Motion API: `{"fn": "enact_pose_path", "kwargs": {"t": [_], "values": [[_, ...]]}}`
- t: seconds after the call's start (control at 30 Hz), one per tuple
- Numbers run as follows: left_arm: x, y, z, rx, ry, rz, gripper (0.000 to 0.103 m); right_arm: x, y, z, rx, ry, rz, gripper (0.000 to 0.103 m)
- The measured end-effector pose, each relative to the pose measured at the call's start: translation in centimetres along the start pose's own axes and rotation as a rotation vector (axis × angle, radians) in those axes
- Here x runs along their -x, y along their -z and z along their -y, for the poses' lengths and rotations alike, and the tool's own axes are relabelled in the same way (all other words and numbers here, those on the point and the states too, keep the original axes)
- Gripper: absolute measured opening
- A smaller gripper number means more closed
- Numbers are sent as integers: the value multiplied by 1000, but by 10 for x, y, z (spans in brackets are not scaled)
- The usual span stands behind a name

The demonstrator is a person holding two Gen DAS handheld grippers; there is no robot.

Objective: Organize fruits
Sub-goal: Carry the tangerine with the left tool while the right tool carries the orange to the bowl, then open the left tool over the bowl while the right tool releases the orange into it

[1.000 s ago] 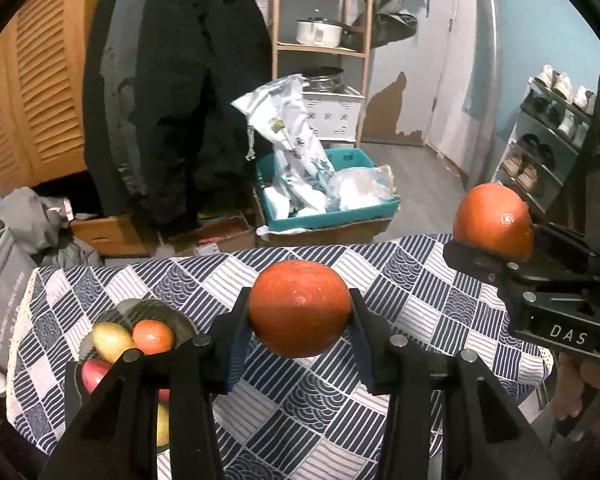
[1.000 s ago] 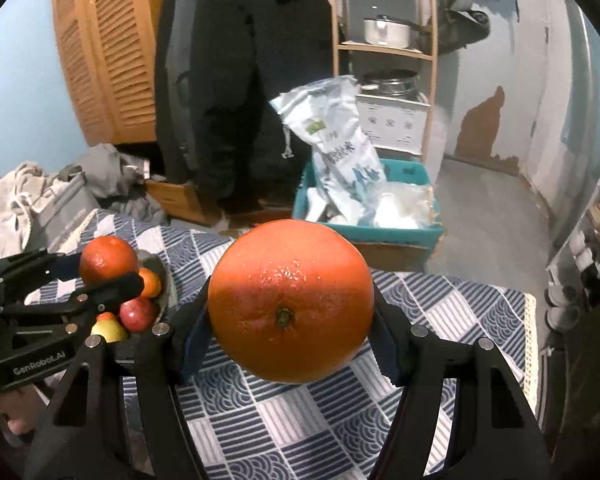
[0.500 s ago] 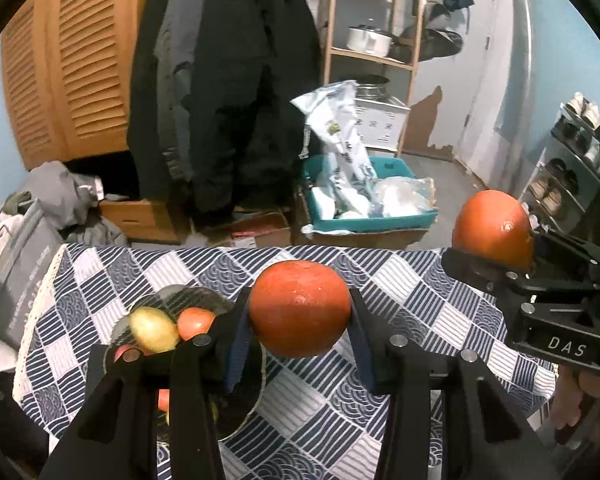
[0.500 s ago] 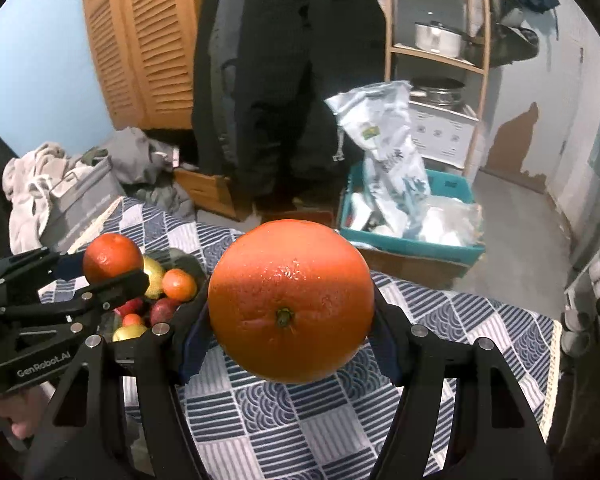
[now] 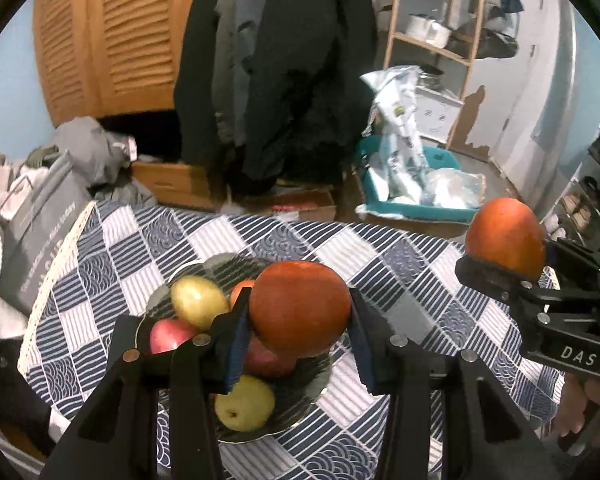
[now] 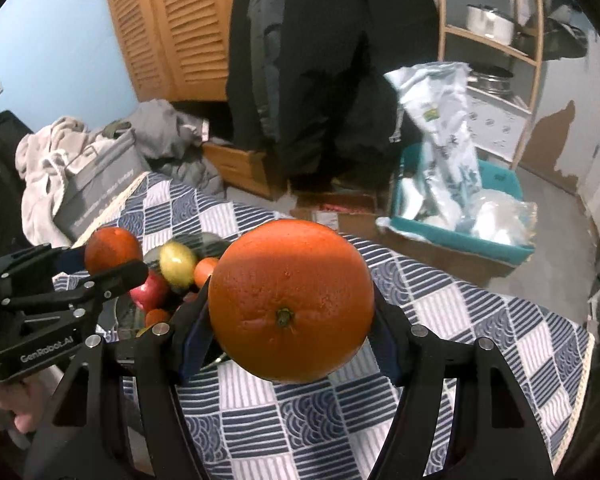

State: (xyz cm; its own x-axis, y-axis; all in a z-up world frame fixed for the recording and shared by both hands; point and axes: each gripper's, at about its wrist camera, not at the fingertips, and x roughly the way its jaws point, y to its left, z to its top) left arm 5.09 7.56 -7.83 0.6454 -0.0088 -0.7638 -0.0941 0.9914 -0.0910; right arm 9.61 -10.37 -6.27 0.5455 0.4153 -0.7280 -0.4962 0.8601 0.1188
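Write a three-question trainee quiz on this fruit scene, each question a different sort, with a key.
1. True or false: each hand-held gripper, left and right, is shut on an orange.
2. Multiple choice: where is the bowl? A. on the checked tablecloth B. on the wooden shelf C. in the teal bin
3. Fill in: the fruit at the bowl's near edge in the left wrist view is a yellow ____.

Key: 1 true; 2 A; 3 pear.
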Motion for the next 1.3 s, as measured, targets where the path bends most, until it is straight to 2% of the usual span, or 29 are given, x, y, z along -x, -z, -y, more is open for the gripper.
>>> {"fn": "enact_pose_path", "kwargs": {"t": [0.23,0.6,0.9,1.1,1.2,1.3], "values": [[-29,12,-29,33,-53,-72,46,-44,-3,-24,29,-56,-65,68],[-67,28,-56,74,-91,-160,46,-110,4,-46,40,-111,-174,68],[-88,41,-73,133,-76,-217,46,-145,13,-50,27,-144,-249,68],[-93,44,-73,126,-96,-233,46,-155,12,-55,37,-168,-266,69],[-93,44,-74,123,-98,-234,50,-158,12,-57,37,-182,-276,70],[-90,43,-72,99,-115,-230,64,-163,12,-57,23,-195,-295,70]]}}
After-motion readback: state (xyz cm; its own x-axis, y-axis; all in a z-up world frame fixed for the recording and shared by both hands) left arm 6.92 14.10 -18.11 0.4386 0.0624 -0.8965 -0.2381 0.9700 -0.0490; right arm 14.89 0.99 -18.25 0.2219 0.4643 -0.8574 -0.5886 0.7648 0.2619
